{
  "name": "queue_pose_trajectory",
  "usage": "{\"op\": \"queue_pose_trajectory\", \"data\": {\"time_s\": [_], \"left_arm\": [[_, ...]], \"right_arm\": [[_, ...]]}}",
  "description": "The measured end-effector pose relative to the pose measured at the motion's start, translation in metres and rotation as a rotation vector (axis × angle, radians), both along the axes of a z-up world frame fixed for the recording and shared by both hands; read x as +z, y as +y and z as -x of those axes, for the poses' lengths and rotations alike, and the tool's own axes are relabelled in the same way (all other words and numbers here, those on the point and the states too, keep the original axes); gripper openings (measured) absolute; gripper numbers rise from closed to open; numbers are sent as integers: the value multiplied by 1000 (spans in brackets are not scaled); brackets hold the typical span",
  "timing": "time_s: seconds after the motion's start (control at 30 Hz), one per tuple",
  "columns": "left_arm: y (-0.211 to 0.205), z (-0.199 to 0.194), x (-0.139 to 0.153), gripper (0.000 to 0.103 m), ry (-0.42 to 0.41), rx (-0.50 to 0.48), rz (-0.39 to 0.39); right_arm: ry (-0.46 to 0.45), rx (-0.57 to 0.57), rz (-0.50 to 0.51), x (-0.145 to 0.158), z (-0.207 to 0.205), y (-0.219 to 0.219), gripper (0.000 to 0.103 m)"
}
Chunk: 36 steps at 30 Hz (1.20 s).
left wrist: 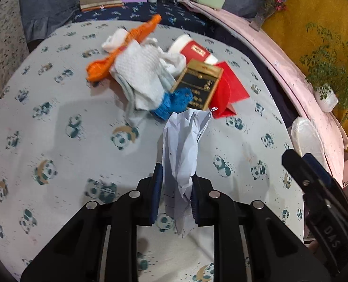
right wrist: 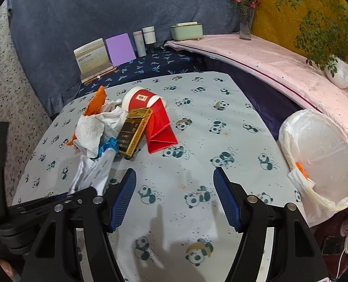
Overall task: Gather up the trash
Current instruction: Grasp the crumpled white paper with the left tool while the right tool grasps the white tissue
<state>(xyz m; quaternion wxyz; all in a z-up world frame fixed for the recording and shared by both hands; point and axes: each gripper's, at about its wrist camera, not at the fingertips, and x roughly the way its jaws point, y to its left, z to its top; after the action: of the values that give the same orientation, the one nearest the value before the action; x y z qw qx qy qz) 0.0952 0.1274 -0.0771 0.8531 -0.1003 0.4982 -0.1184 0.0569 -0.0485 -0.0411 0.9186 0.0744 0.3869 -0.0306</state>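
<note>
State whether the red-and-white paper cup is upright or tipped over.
Tipped over: the red-and-white paper cup lies on its side, its open white rim facing sideways.

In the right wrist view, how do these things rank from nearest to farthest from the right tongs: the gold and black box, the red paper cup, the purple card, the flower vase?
1. Gold and black box, just ahead and left of the right tongs.
2. Red paper cup, lying behind the box.
3. Purple card, standing beyond the table's far edge.
4. Flower vase, far back right, on the pink ledge.

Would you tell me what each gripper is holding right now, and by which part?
The left gripper pinches the crumpled white paper near its lower end. The right gripper stands open and holds nothing.
</note>
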Motion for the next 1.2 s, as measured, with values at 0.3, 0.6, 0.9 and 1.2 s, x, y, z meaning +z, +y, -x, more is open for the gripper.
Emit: {"op": "queue_pose_trajectory", "data": {"time_s": [0.3, 0.6, 0.9, 1.2], "left_arm": [[49, -9, 22, 21, -52, 93, -16], [90, -29, 23, 21, -74, 174, -60], [111, -49, 17, 21, -71, 202, -55], [106, -56, 17, 21, -72, 184, -54]], "right_arm": [[-11, 93, -14, 2, -33, 43, 63], [15, 197, -37, -8, -77, 95, 49], [50, 255, -43, -24, -116, 130, 37], [72, 270, -66, -36, -130, 133, 6]]}}
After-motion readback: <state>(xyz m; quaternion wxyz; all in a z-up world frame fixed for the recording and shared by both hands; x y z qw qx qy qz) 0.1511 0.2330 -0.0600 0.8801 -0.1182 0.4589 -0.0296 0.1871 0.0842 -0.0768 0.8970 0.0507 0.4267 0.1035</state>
